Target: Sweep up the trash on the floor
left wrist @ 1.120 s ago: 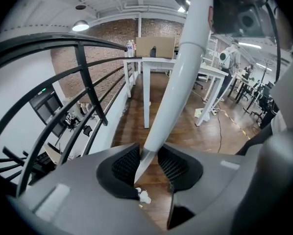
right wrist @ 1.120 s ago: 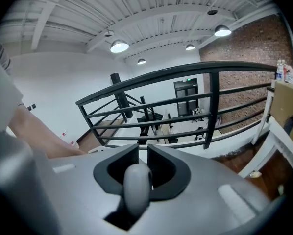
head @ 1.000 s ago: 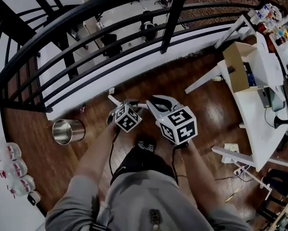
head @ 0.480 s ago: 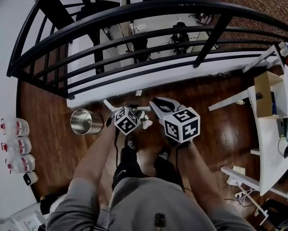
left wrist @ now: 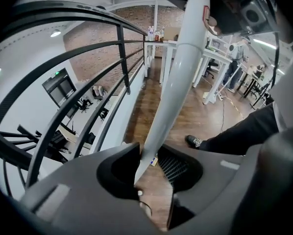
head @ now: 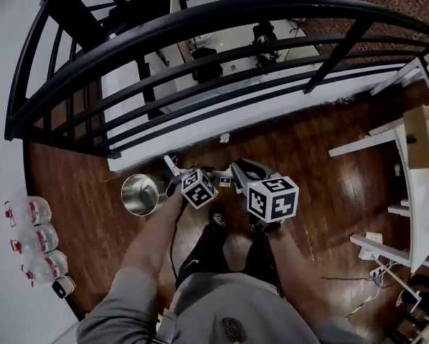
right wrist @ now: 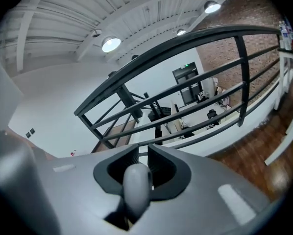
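Observation:
A long white handle [left wrist: 181,72] runs down between the jaws of my left gripper [left wrist: 149,153], which is shut on it. In the head view the left gripper [head: 178,179] is beside a steel bin, with a white end of the handle [head: 168,166] sticking out past it. My right gripper [right wrist: 143,153] is shut on a rounded grey-white handle end [right wrist: 136,185]. It hangs just right of the left one [head: 249,169]. A white crumpled scrap [head: 224,137] lies by the foot of the railing wall. A small blue-and-white card [head: 225,182] [left wrist: 153,159] lies on the wood floor under the grippers.
The open steel bin [head: 140,194] stands on the floor at the left. A black curved railing [head: 200,27] on a low white wall blocks the far side. Bottles [head: 28,239] line the left wall, and white tables [head: 415,185] fill the right. My shoes [head: 216,217] are below the grippers.
The person has walked left along the railing. The steel bin and the white scrap now sit closer to the grippers. Both grippers keep their hold and have sunk a little.

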The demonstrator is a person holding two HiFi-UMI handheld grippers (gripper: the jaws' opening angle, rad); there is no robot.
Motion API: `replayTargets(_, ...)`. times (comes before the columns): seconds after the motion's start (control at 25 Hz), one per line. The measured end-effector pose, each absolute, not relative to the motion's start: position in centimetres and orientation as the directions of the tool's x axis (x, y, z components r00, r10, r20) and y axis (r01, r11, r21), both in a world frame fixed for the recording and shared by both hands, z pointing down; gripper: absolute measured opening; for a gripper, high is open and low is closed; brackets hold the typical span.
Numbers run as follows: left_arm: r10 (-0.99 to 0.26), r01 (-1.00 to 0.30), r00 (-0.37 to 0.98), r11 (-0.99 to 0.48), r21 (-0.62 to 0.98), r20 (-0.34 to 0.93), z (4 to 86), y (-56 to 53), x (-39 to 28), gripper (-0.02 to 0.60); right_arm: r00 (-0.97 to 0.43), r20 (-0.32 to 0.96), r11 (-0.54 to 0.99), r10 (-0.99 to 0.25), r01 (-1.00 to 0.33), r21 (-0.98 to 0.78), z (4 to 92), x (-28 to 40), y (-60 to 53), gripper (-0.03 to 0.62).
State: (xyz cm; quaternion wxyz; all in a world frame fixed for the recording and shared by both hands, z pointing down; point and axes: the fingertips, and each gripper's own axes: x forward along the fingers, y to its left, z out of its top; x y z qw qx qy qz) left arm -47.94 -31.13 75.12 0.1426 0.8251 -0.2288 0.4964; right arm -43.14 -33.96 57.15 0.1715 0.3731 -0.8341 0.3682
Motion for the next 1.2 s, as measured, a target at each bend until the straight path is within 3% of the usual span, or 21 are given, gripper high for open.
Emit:
replayTargets(0.2,-0.203,-0.472,0.471,-0.88,0.051,0.858,75.5,-32.1,-45.6,0.118,-0.584,0.609,0.398,-0.537,-0.812,-0.428,57.3,-41.7,-34.8,0.054)
replayTargets(0.76,-0.051,-0.214,0.59,-0.972,0.096,0.806,74.2,-28.4,-27.6,0.121,-0.341,0.653,0.1,-0.676,-0.921,-0.378,56.0,-23.9,-30.2,0.052)
replayTargets(1.2,-0.012,-0.108,0.551,-0.992,0.058,0.834,71.6,-25.9,-21.3,0.117,-0.346,0.608,0.071,-0.714,-0.901,-0.429,53.6,-16.5,-27.3,0.052)
